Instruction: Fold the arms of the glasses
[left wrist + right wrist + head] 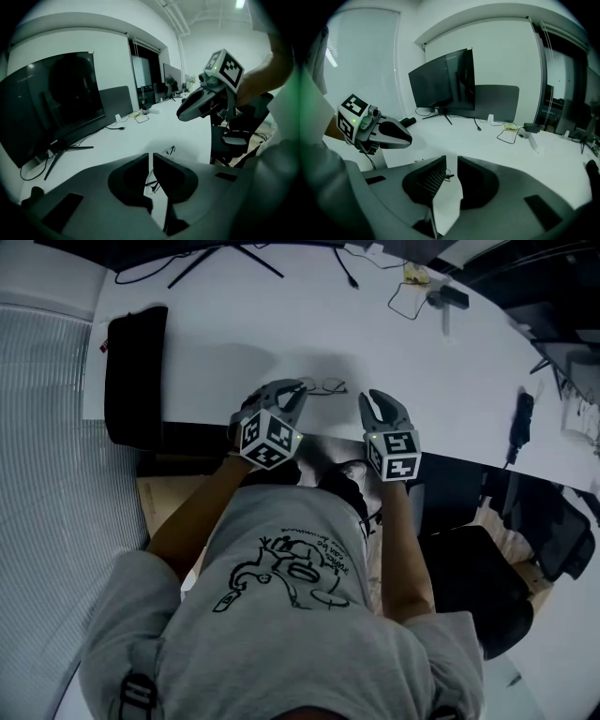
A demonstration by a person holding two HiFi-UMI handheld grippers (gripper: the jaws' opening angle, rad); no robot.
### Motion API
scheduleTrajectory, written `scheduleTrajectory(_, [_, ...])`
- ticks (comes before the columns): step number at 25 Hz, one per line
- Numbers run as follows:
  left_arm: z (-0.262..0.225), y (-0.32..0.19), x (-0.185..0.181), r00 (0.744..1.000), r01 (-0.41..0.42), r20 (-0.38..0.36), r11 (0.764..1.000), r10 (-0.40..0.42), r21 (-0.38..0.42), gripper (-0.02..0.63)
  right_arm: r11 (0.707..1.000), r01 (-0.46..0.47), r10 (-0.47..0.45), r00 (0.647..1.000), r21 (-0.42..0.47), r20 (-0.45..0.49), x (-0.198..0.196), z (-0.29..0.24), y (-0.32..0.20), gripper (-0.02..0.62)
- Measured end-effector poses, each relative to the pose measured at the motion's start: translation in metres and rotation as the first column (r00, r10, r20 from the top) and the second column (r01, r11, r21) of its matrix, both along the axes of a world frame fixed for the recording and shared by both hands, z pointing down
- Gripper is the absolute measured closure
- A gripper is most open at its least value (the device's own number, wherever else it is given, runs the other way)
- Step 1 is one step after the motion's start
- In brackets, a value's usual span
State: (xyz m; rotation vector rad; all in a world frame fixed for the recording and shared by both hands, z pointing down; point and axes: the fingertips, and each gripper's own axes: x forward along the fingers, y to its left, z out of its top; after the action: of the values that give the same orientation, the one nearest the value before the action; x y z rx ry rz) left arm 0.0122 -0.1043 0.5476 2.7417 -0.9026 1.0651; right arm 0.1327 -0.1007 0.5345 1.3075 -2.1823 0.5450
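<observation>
The thin-framed glasses (325, 386) lie on the white table (225, 343), just beyond my two grippers. My left gripper (296, 392) hovers at their near left end and my right gripper (374, 404) a little to their right; both are off the table. In the left gripper view the jaws (151, 157) stand a narrow slit apart with nothing pinched, and the glasses (170, 150) show on the table past them. In the right gripper view the jaws (451, 160) keep a small gap, empty, with a bit of the glasses (446, 176) seen through it.
A black pouch (136, 376) lies at the table's left end. A dark monitor (443, 79) on a stand sits at the back, with cables and small devices (427, 294) at the far right. A black chair (478, 587) stands beside the person, at the table's near edge.
</observation>
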Motion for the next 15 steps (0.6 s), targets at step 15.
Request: scheduleTrajectory(15, [-0.162, -0.013, -0.009, 0.907, 0.161, -0.389, 0.986, -0.160, -0.028, 0.583, 0.979, -0.025, 0.002, 0.994, 0.201, 0.113, -0.012, -0.170, -0.001, 0.557])
